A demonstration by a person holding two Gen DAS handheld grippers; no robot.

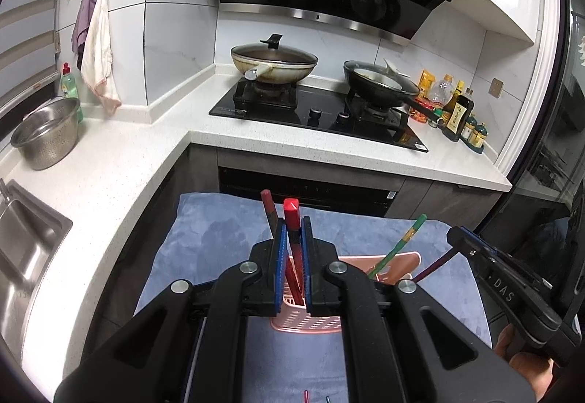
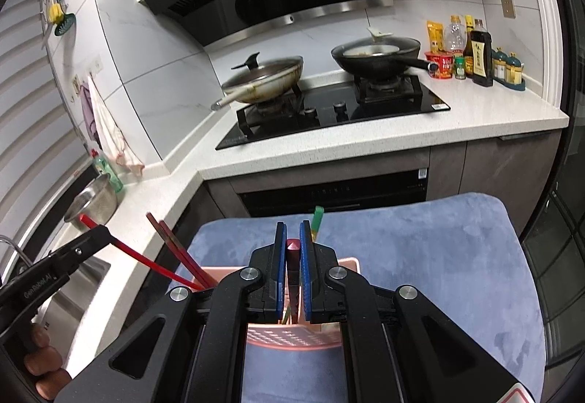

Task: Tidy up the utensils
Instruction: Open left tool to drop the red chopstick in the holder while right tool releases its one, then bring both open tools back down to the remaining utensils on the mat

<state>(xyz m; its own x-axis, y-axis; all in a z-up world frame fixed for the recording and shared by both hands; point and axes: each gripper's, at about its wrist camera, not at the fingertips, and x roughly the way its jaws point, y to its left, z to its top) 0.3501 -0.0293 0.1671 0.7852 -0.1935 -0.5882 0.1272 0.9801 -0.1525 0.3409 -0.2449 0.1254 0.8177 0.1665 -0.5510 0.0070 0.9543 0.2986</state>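
- Left wrist view: my left gripper (image 1: 292,231) is clamped on a red chopstick (image 1: 291,211). Jaws nearly closed, blue pads pinching the shaft just below its top end.
- The stick's lower end runs down into the pink holder (image 1: 310,324), which stands on the blue towel (image 1: 219,231). So it's in the holder but not let go.
- A second, darker red chopstick (image 1: 268,211) leans just left of my pads, also in the holder. Looks already placed.
- A green chopstick (image 1: 402,242) stands in the right part of the holder, tilted right. Placed too, I'd say.
- Right wrist view: my right gripper (image 2: 292,238) is pinched tight on a maroon chopstick (image 2: 292,245). Only its tip shows between the pads. In the left view its shaft slants from the right gripper (image 1: 462,236) toward the holder's far side; can't tell if the tip is inside.
- Same view shows the pink holder (image 2: 289,333) right under my jaws, the two placed red sticks (image 2: 172,242) at its left, and the left gripper (image 2: 97,236) holding its stick.
- Progress: mid to late. Two or three sticks in, two more in hand.
- Left to do: release both, then fetch what's loose. Small red and teal ends (image 1: 306,395) lie on the towel at the bottom edge of the left view; too cropped to identify.
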